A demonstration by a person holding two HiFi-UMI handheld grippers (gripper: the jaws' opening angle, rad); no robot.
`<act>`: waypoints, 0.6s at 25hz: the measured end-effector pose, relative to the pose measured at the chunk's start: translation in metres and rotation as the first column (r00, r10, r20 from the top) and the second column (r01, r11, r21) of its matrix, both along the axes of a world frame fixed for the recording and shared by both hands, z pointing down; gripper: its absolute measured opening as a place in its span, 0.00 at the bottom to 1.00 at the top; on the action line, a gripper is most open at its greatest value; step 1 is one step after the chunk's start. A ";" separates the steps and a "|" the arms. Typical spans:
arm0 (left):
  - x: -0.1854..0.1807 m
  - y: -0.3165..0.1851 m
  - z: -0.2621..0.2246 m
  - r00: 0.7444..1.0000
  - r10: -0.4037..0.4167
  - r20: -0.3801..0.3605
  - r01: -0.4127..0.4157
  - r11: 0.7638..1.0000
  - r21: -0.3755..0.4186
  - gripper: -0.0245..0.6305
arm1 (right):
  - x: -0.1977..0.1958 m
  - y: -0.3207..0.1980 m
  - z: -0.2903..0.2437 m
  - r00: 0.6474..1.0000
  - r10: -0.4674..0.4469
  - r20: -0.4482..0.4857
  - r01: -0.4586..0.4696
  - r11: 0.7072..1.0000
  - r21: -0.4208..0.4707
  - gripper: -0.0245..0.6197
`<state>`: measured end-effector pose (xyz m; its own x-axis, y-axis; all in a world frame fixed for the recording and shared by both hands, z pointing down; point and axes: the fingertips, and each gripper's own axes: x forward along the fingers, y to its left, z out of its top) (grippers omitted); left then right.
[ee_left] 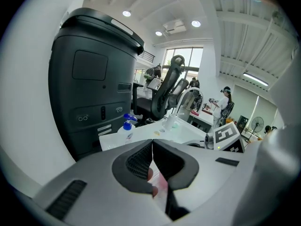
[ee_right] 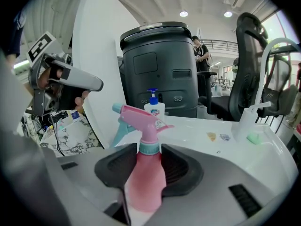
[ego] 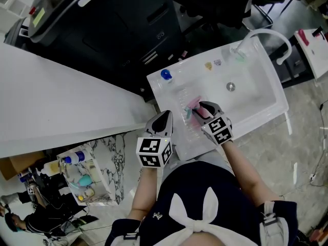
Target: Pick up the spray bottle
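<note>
Your right tongs (ee_right: 149, 166) clamp the pink spray bottle (ee_right: 146, 173) upright; a blue-capped pump bottle (ee_right: 154, 108) stands behind on the white surface (ee_right: 211, 126).

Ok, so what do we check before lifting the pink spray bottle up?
1. Grip: ok. The right gripper is shut on the spray bottle, just under its collar.
2. Bottle upright: ok.
3. Left gripper out of the way: ok. Its jaws are together and it is off to the side.
4. Soap bottle clear: ok. It stands apart, farther back.
5. Bottle's bottom free: cannot tell, because the gripper hides it.
</note>
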<state>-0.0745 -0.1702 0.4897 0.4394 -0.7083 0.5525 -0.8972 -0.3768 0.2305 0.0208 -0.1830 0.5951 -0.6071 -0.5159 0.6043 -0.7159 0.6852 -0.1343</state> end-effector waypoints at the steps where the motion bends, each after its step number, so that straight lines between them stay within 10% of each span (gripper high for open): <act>1: 0.000 0.000 0.000 1.000 0.000 0.000 0.000 1.000 0.000 0.08 | 0.000 0.000 0.000 1.000 -0.001 -0.002 0.001 1.000 0.003 0.30; 15: 0.007 0.007 -0.002 1.000 0.017 0.008 -0.017 1.000 0.005 0.08 | 0.006 0.002 -0.009 1.000 0.024 0.005 -0.025 0.999 0.031 0.29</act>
<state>-0.0680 -0.1631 0.4878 0.4472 -0.7034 0.5526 -0.8923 -0.3935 0.2212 0.0271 -0.1808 0.5857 -0.5971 -0.5494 0.5845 -0.7319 0.6714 -0.1166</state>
